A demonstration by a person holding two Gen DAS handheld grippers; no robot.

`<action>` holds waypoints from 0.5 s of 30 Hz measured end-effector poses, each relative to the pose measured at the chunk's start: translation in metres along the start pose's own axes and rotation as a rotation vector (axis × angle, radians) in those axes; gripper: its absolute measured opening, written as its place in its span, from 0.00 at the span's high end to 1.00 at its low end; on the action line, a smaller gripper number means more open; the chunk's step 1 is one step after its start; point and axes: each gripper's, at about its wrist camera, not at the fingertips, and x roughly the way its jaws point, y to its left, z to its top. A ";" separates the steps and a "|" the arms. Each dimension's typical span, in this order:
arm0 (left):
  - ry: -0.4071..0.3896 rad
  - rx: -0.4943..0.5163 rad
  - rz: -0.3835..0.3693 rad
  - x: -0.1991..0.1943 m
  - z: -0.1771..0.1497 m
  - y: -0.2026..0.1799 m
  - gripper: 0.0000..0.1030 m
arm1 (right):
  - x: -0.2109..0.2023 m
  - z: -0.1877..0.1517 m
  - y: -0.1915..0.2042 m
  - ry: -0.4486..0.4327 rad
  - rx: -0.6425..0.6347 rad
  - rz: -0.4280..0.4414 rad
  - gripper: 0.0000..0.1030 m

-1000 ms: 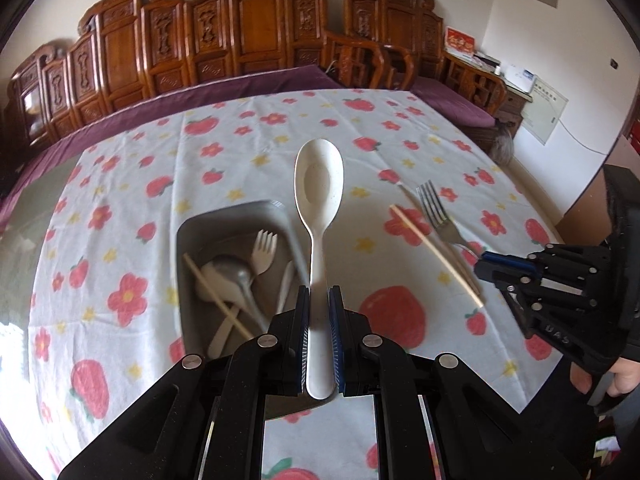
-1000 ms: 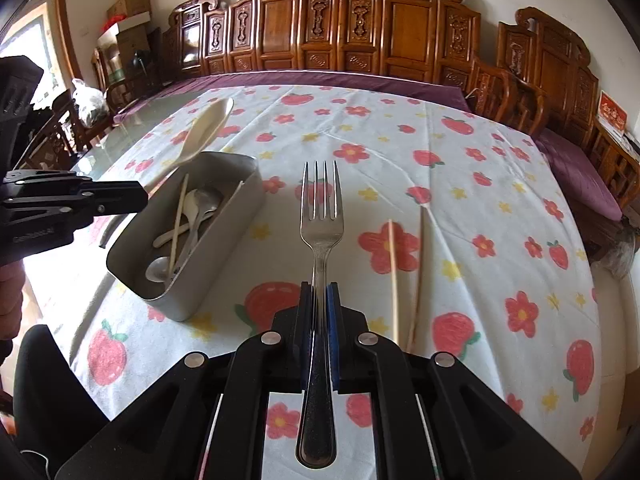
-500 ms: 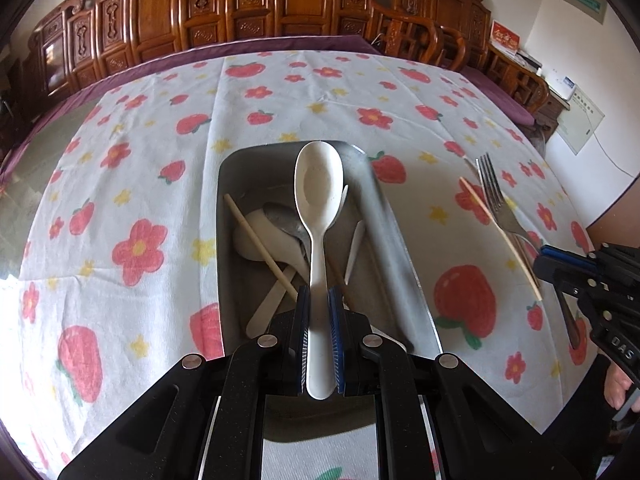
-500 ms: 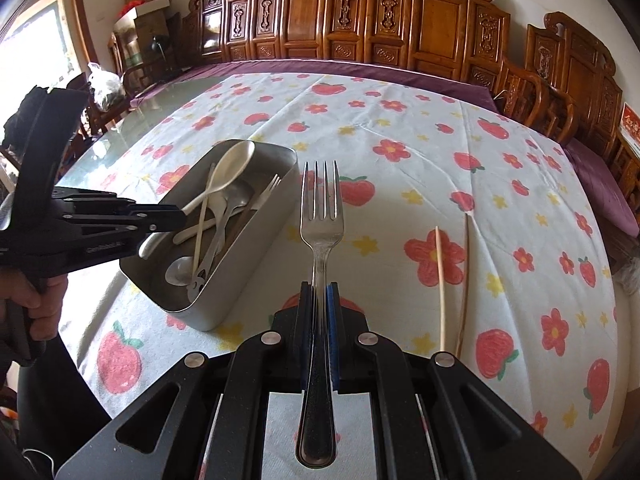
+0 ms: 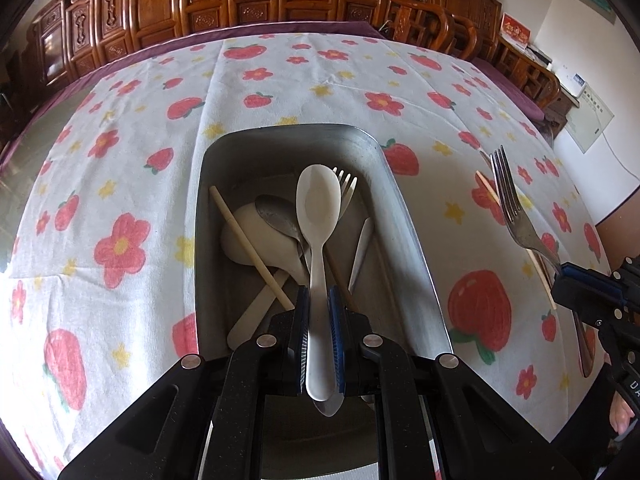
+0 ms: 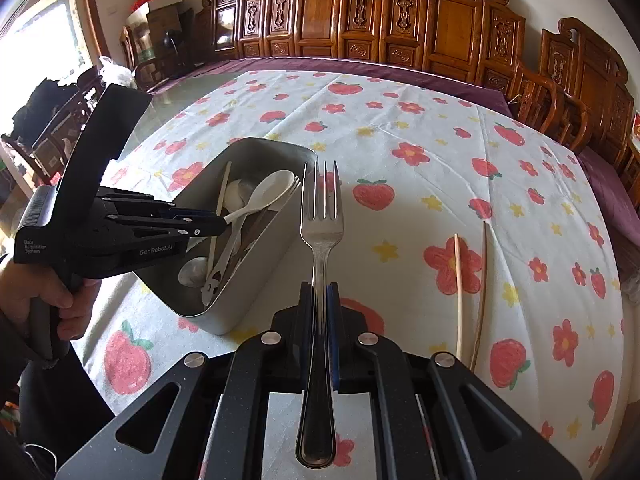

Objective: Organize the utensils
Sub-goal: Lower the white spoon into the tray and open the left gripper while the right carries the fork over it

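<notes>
My left gripper [image 5: 319, 300] is shut on a white plastic spoon [image 5: 318, 208] and holds it low over the metal tray [image 5: 408, 220]; the spoon also shows in the right wrist view [image 6: 268, 194]. The tray [image 6: 256, 292] holds several utensils: a metal spoon [image 5: 278, 214], a white fork [image 5: 347, 188], a chopstick [image 5: 250, 246]. My right gripper [image 6: 320, 292] is shut on a metal fork [image 6: 322, 216], held above the cloth just right of the tray; the fork also shows in the left wrist view [image 5: 514, 208].
Two chopsticks [image 6: 470, 292] lie on the flowered tablecloth [image 6: 400, 128] to the right of the fork. Carved wooden chairs [image 6: 440, 28] line the far side of the table. The table's near edge is close under both grippers.
My left gripper has carried the white spoon left and down over the tray, close to the utensils inside. My right gripper has moved with the fork nearer the tray's right wall.
</notes>
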 end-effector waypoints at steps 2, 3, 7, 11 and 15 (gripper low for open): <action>-0.001 -0.001 -0.004 -0.001 -0.001 0.000 0.91 | 0.000 0.001 0.002 -0.001 -0.001 0.003 0.91; -0.003 -0.001 -0.004 -0.003 -0.001 0.000 0.90 | 0.000 0.002 0.003 -0.001 -0.002 0.004 0.91; -0.030 -0.001 -0.005 -0.016 -0.003 0.003 0.81 | 0.000 0.004 0.007 -0.004 -0.007 0.012 0.91; -0.067 -0.005 -0.001 -0.035 -0.005 0.009 0.81 | 0.002 0.011 0.014 -0.010 -0.015 0.021 0.91; -0.097 -0.026 0.003 -0.053 -0.008 0.019 0.81 | 0.004 0.019 0.023 -0.015 -0.025 0.030 0.91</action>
